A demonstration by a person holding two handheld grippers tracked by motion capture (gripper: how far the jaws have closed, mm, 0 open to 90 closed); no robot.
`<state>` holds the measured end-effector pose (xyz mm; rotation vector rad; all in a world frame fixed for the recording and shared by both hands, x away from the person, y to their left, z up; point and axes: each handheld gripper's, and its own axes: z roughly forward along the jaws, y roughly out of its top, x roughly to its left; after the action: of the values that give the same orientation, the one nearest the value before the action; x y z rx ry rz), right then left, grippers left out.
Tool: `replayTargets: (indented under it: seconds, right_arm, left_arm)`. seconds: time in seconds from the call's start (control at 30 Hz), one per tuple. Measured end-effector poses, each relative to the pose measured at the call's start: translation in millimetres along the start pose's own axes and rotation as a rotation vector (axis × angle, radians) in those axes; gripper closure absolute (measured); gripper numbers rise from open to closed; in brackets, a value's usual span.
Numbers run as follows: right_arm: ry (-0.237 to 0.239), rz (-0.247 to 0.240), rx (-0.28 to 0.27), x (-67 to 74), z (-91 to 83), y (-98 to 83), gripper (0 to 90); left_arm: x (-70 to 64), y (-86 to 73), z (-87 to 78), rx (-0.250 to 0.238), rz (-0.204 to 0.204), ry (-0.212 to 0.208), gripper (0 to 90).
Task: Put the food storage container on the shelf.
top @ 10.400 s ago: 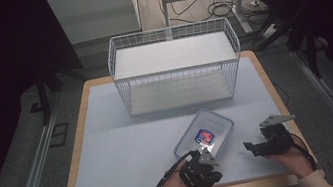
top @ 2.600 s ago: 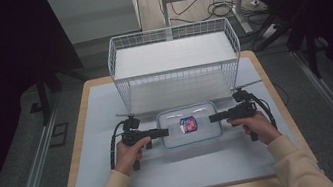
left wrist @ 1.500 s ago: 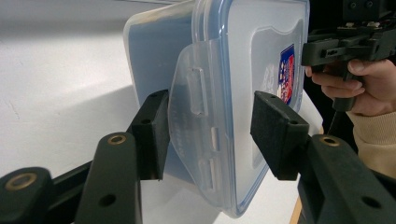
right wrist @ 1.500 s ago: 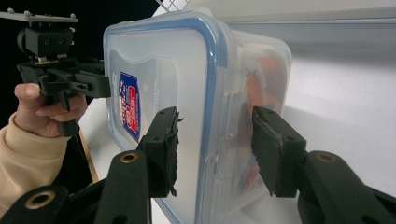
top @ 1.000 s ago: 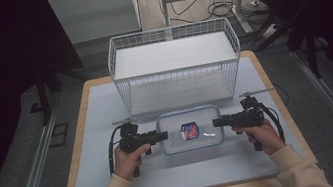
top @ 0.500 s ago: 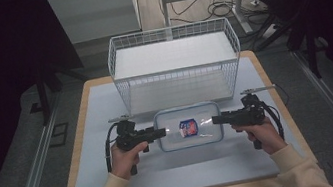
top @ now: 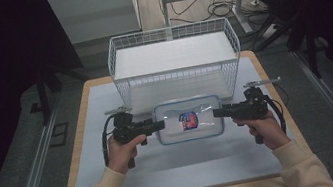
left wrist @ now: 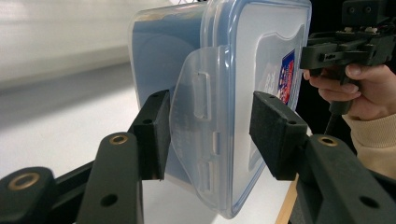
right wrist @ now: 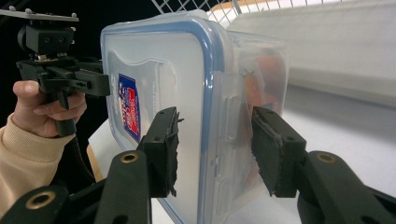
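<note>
- Container (top: pixel 189 119): clear plastic food box with a blue-rimmed snap lid and a red-blue sticker, centre of the high view, just in front of the white wire basket (top: pixel 175 64).
- Left gripper (top: pixel 158 124) pinches the box's left end. In the left gripper view the pads (left wrist: pixel 156 133) straddle the lid's side clip. One pad presses the box wall. The other sits at the lid face, and I can't tell if it fully touches.
- Right gripper (top: pixel 215 113) clamps the right end. In the right gripper view its jaws are pressed in on the lid and the box wall at the edge of the container (right wrist: pixel 205 107), with no slack visible.
- Change over the last second: the box sits higher in the high view, closer to the basket's front wall. It now looks clear of the white mat (top: pixel 118 182), so it reads as lifted and carried between both grippers.
- Further back, the box lay angled at the lower right of the mat, with both grippers near the bottom edge. Now it is squared up, level and centred.
- Meaning: grasp and lift-off look done. Judged next step is raising it over the basket rim and setting it inside.
- Risk: smooth plastic held at the ends only. Uneven motion between the hands could twist it or let it slip.
- The clip on the left side could flex under the pad.
</note>
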<state>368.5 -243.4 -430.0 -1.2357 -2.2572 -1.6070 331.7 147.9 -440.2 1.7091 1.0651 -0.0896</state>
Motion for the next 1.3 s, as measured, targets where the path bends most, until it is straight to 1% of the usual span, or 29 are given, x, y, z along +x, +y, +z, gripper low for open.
replayTargets:
  seconds: [0.23, 0.47, 0.73, 1.03, 1.2, 1.3]
  right_arm:
    - [-0.002, -0.027, -0.024, 9.6, -6.1, 15.0, 52.7]
    - [-0.004, -0.049, -0.042, 17.2, -9.8, 29.5, 52.7]
    - [-0.006, -0.069, -0.061, 23.5, -13.7, 41.8, 52.7]
    - [-0.006, -0.079, -0.080, 26.5, -16.7, 55.2, 52.7]
    - [-0.007, -0.093, -0.088, 28.6, -17.8, 67.1, 52.7]
    - [-0.010, -0.102, -0.096, 31.3, -18.8, 74.5, 52.7]
  left_arm:
    - [-7.3, 16.9, -8.9, -0.020, 0.030, 0.004, 49.5]
    - [-11.6, 30.4, -15.6, -0.033, 0.039, 0.002, 49.5]
    - [-16.0, 43.2, -21.3, -0.048, 0.056, 0.001, 49.5]
    - [-19.1, 60.0, -25.0, -0.060, 0.069, 0.002, 49.5]
    - [-20.1, 70.7, -28.2, -0.067, 0.073, 0.001, 49.5]
    - [-20.9, 78.1, -31.2, -0.075, 0.082, -0.001, 49.5]
